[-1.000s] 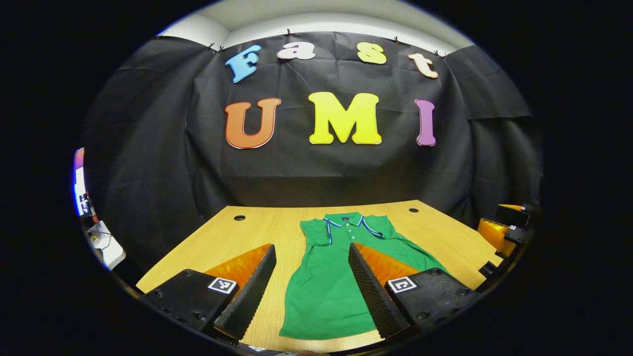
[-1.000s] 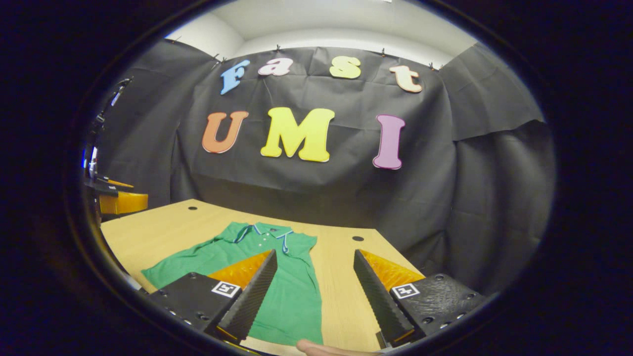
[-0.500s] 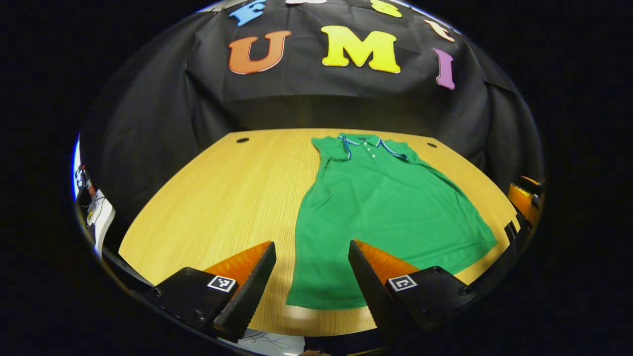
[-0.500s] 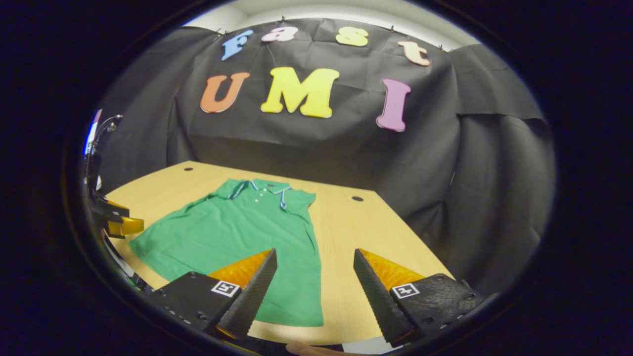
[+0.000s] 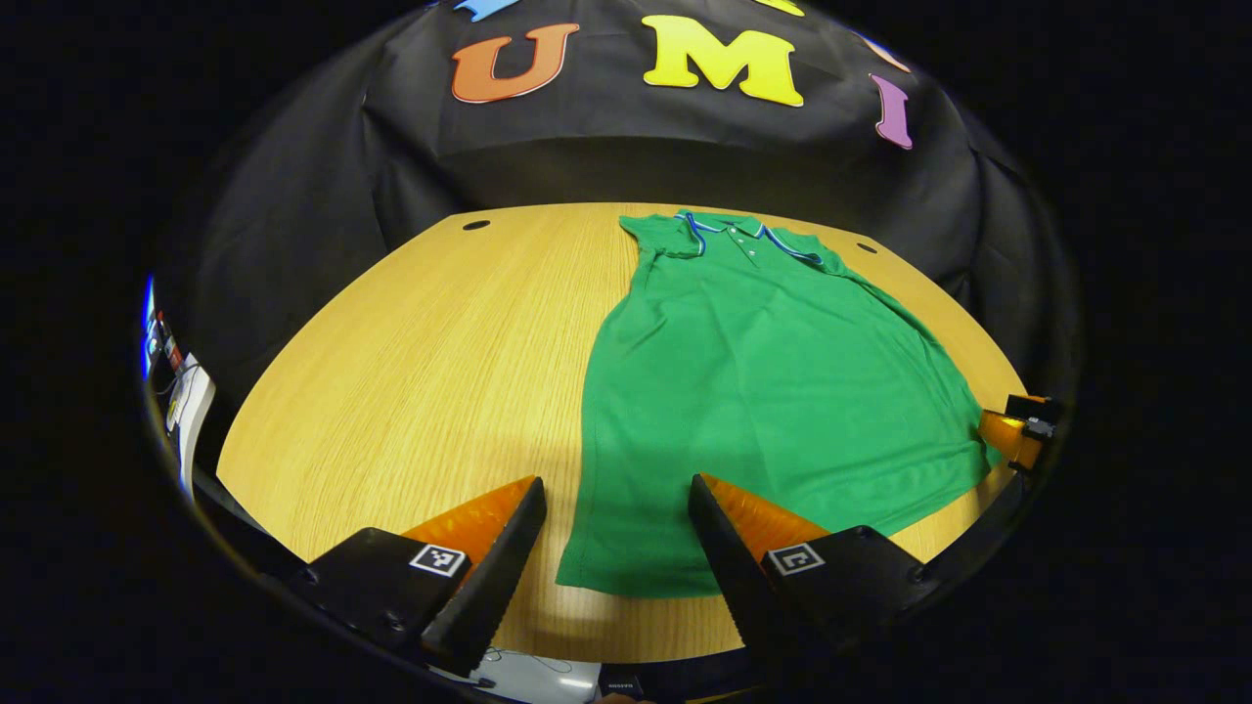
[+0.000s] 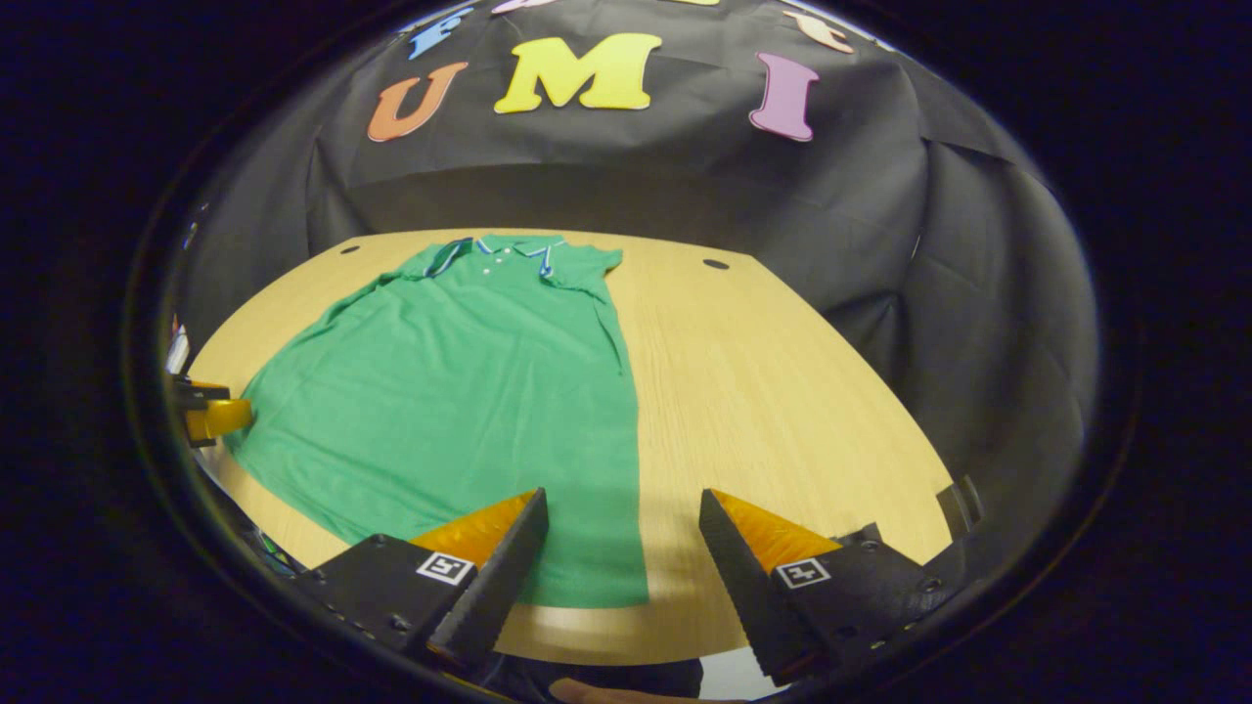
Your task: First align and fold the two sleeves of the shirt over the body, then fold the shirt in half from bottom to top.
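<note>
A green polo shirt (image 5: 773,381) (image 6: 460,381) with a blue-and-white trimmed collar (image 5: 743,230) lies flat on the wooden table (image 5: 411,342) (image 6: 773,391), collar far, hem near. My left gripper (image 5: 614,484) hangs open above the hem's left corner, holding nothing. Over the hem's right corner, my right gripper (image 6: 623,495) is open too, its fingers apart and bare. The right gripper (image 5: 1012,435) shows at the right rim of the left gripper view, beside the shirt's right edge. At the left rim of the right gripper view sits the left gripper (image 6: 210,416).
Two round cable holes (image 5: 476,225) (image 5: 867,248) mark the table's far corners. The front edge of the table runs just below the hem. White equipment (image 5: 186,406) stands off the table's left side. A person's finger (image 6: 587,692) peeks in at the bottom.
Both grippers have risen and tipped downward, so the whole shirt now lies in sight below them. Both have stayed open. The shirt has not moved.
</note>
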A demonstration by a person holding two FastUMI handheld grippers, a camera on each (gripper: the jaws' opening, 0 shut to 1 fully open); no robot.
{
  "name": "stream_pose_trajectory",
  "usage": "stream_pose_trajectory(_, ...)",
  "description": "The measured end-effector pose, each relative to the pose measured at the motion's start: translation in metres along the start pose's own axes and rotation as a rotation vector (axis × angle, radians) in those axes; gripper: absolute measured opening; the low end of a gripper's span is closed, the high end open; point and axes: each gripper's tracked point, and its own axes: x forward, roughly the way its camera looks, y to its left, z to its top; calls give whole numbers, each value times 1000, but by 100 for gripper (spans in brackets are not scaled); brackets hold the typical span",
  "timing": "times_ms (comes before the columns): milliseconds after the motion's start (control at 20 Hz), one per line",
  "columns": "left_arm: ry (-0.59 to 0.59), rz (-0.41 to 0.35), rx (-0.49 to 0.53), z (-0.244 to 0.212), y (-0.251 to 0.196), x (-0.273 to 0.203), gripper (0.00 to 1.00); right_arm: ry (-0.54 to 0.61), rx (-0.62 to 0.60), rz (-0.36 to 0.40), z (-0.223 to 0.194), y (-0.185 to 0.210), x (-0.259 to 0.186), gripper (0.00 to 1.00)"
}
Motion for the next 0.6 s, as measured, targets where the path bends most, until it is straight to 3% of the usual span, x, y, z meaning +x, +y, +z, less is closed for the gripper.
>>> stream_pose_trajectory(200, -3, 5, 3, 0, -3, 1, 95, 7, -1, 60, -5, 12, 2, 95)
stream_pose_trajectory(450, -5, -6, 11, -2, -7, -1, 82, 26, 60, 125, -7, 14, 7, 94)
stream_pose_trajectory(500, -9, -14, 18, -2, -9, 0, 75, 36, 77, 144, -8, 17, 7, 92)
stream_pose_trajectory(600, -17, -31, 36, -1, -12, 2, 66, 41, 82, 147, -7, 15, 9, 77)
